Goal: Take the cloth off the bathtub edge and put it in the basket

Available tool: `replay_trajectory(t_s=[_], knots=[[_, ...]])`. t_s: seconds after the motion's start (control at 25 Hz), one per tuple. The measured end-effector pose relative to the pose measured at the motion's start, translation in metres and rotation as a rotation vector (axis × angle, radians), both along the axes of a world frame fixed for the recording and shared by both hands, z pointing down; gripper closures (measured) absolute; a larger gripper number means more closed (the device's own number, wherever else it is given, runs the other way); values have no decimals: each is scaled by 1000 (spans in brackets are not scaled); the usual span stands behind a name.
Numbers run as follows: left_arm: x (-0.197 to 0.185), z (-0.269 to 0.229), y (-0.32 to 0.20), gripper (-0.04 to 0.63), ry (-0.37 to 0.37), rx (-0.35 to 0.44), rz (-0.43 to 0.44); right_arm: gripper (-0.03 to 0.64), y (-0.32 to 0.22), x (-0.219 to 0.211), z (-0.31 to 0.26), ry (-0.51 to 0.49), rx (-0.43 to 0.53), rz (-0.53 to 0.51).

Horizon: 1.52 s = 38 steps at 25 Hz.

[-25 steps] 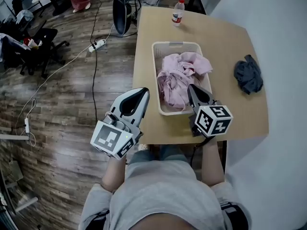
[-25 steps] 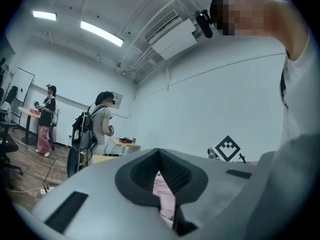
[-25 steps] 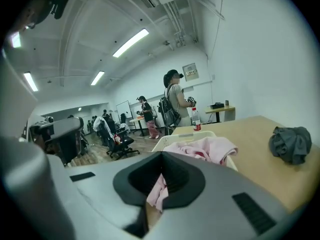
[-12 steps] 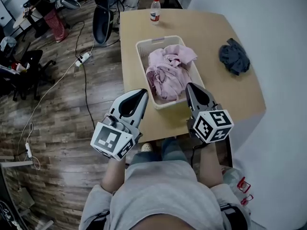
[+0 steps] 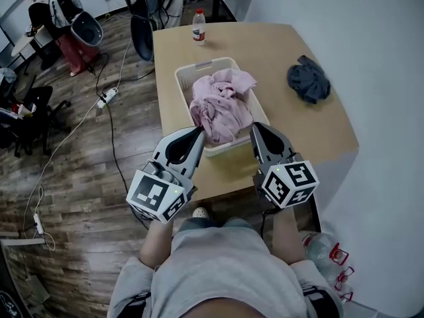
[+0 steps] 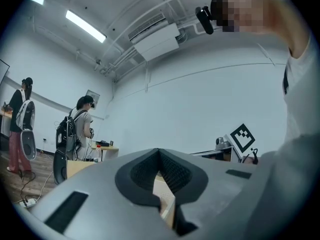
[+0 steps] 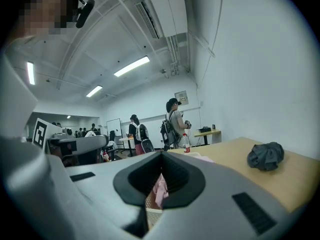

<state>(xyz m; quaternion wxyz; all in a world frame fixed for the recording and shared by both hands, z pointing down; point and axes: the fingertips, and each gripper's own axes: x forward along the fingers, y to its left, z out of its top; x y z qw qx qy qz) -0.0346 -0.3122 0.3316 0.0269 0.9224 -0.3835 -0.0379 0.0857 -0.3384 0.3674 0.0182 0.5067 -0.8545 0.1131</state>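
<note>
The pink cloth (image 5: 215, 101) lies in the basket (image 5: 177, 85) on the table (image 5: 265, 52). The left gripper (image 5: 199, 130) and right gripper (image 5: 255, 126) hover at the basket's near end, jaws together, empty. 1 grey cloth (image 5: 308, 79) lies to the right.

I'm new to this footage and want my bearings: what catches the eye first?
A white basket heaped with pink cloth sits on the table, just beyond the shut left gripper and right gripper. A dark grey cloth lies apart to its right; a water bottle stands at the far edge.
</note>
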Motion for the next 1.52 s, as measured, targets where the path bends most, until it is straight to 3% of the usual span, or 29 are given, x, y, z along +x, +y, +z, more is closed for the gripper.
replay_trajectory(t_s=[0.48, 1.52], knots=[[48, -12, 37, 598, -11, 15, -6, 607, 52, 28, -21, 58, 84, -42], [98, -18, 164, 598, -49, 29, -59, 607, 176, 70, -34, -6, 122, -107]])
